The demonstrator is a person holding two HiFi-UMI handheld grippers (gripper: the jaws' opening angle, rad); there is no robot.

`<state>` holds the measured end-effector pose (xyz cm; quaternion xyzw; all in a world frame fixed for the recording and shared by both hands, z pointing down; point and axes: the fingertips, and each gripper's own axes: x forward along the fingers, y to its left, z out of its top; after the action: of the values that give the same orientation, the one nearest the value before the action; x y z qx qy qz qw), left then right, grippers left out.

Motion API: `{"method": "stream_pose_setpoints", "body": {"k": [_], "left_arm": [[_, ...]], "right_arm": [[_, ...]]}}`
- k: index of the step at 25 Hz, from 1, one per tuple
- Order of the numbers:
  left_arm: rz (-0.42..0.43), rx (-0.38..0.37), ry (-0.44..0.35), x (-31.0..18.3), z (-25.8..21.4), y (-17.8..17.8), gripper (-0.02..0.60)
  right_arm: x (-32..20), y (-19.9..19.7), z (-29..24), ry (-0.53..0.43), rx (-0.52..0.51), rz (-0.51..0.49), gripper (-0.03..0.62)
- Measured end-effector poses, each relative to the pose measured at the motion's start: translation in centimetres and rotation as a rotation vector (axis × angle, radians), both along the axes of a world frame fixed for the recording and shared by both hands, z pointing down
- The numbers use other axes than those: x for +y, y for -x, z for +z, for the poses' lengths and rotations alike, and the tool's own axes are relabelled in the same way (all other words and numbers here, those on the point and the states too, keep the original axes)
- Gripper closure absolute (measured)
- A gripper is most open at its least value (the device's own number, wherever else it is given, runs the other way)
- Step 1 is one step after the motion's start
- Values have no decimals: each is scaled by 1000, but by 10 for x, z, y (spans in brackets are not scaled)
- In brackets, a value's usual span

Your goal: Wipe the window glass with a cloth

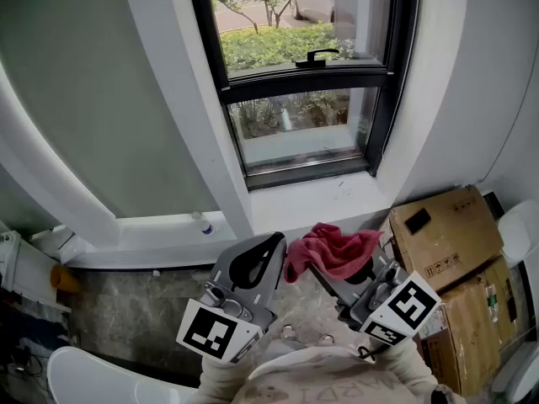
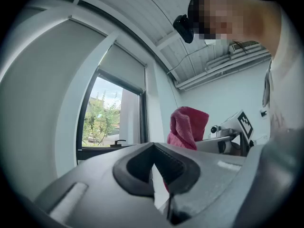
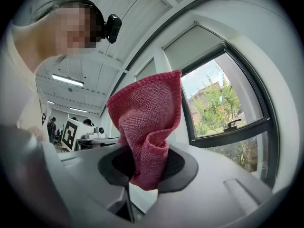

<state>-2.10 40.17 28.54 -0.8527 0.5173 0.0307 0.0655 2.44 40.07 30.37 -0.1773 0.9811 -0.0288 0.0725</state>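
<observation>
The dark-framed window glass (image 1: 296,133) stands ahead, well apart from both tools. Below it, the left gripper (image 1: 271,247) has its fingers together with nothing between them. Just beside it, the right gripper (image 1: 318,269) has its fingers clamped on the red cloth (image 1: 335,249), bunched above them.

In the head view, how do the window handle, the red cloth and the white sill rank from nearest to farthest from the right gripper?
1. The red cloth: clamped in the right gripper itself.
2. The white sill: just beyond, straight ahead.
3. The window handle: farthest, high up in the view.
</observation>
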Motion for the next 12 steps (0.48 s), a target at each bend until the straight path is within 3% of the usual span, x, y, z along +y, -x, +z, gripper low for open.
{"method": "stream_pose_setpoints", "body": {"k": [7,12], "left_arm": [[-19,-16,-12,2,3,8,580],[-35,-13,-37,-5,-2,57,580]], "right_arm": [[-2,8,3,24,-14,-8,475],[-12,51,-6,58,-58,-50,474]]}}
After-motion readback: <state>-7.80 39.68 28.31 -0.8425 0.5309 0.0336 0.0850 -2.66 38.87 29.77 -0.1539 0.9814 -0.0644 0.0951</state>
